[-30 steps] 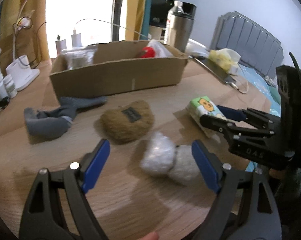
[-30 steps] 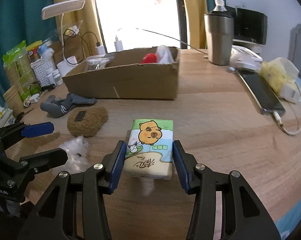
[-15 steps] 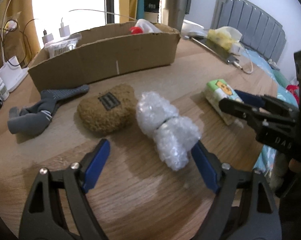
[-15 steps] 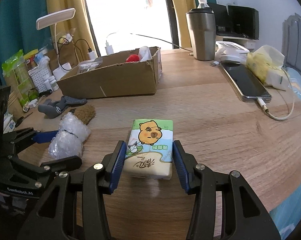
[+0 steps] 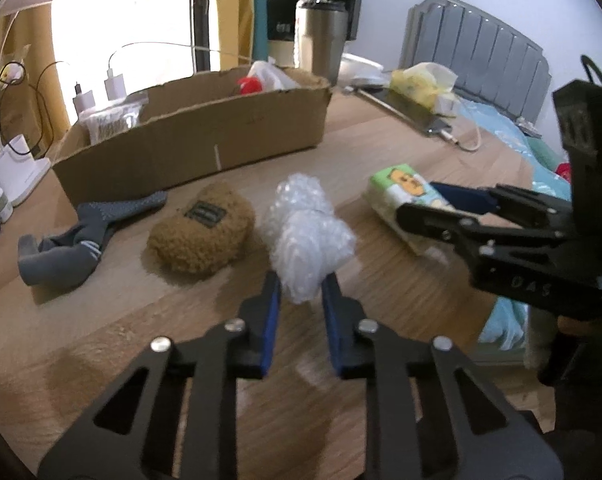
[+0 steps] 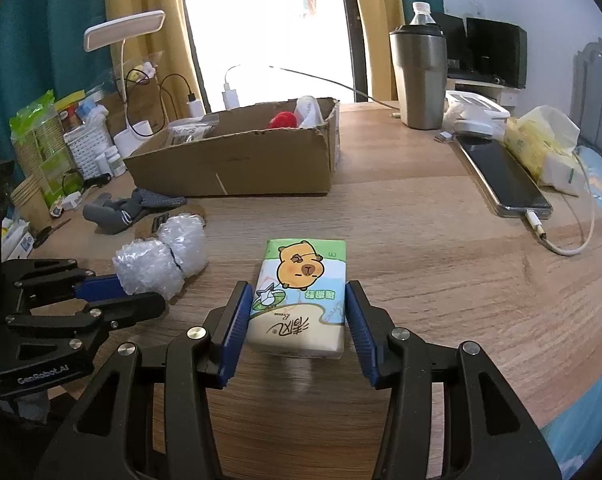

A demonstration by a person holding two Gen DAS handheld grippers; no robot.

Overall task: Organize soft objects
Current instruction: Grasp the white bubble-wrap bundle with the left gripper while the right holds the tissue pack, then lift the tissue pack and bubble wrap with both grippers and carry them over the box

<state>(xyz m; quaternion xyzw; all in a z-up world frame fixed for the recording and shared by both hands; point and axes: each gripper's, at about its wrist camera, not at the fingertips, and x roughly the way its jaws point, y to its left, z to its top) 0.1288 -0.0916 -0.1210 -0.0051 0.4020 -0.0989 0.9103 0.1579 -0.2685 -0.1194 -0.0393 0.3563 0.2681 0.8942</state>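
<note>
1. Bubble wrap bundle (image 5: 305, 236), in the left wrist view: it lies on the counter (image 5: 121, 340) in front of the cardboard box (image 5: 205, 136). The left gripper (image 5: 299, 300) has its jaws closing on the bundle's near end, pads at its sides. It looks feather-light and squashy, so a pinch near the tied waist should hold better than this tip.
2. Beside it, nearer the box's left end, sit a brown plush pouch (image 5: 201, 240) and a grey sock (image 5: 81, 236), both limp.
3. Right wrist view: the right gripper (image 6: 297, 316) clamps the tissue pack (image 6: 301, 292), soft but slick-wrapped.
4. Open counter lies between pack and box; the box's open top has room. The phone (image 6: 501, 176) and cable lie right of the box, near the counter edge.
</note>
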